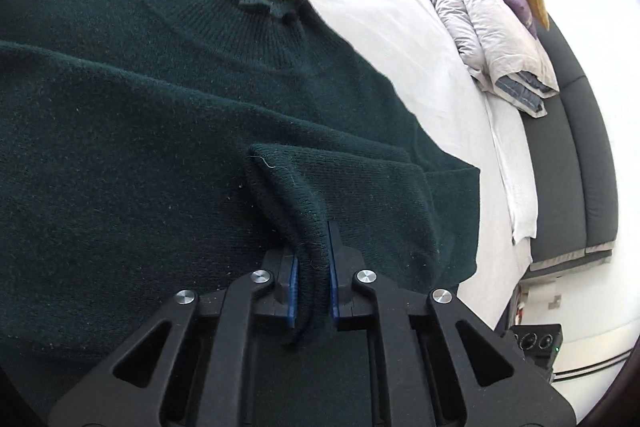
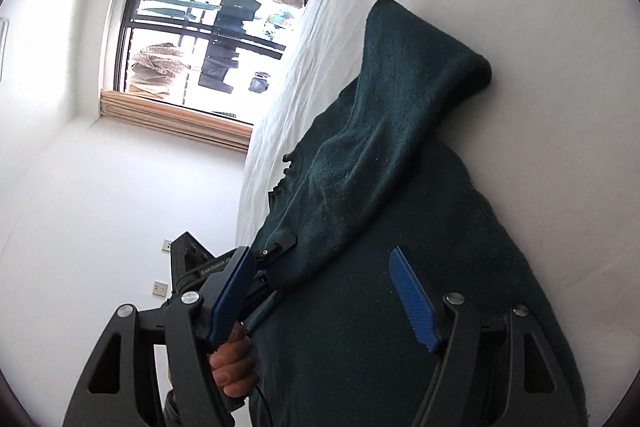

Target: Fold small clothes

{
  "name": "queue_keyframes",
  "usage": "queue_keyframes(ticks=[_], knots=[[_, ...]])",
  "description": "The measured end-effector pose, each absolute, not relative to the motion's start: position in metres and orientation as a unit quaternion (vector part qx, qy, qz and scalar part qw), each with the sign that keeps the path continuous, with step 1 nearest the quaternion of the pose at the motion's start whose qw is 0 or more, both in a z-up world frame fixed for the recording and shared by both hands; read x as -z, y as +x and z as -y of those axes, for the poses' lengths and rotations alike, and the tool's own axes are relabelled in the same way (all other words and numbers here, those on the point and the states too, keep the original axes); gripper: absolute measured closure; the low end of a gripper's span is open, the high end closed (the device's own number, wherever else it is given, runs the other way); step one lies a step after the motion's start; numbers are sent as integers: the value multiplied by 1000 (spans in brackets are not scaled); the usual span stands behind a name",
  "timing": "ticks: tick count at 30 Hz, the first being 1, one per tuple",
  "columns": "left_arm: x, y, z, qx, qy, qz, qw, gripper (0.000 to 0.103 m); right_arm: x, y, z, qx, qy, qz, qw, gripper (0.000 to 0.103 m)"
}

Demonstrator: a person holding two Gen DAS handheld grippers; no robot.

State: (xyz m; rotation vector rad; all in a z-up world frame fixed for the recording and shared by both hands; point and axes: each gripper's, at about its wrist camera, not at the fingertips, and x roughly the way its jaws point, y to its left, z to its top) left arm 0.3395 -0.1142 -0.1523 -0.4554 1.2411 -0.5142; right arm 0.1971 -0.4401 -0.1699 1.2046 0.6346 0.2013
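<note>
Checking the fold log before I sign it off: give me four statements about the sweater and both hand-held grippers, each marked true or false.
1. The left hand-held gripper is shut on a sleeve cuff of the dark green sweater. True.
2. The right hand-held gripper pinches the sweater's collar. False: its jaws stand open, nothing pinched.
3. The sweater lies on a white bed sheet. True.
4. The sweater is red. False: it is dark green.
</note>
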Motion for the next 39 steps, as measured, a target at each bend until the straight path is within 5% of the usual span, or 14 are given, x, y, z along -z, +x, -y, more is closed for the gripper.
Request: queue_keyframes(ticks=[11,39], knots=[[70,334,63,241,-240,-463,818,95,197,211,471,-89,688,-209,690,28],[109,330,-58,192,-322,-456,807,95,198,259,462,-56,712,-230,661,24]])
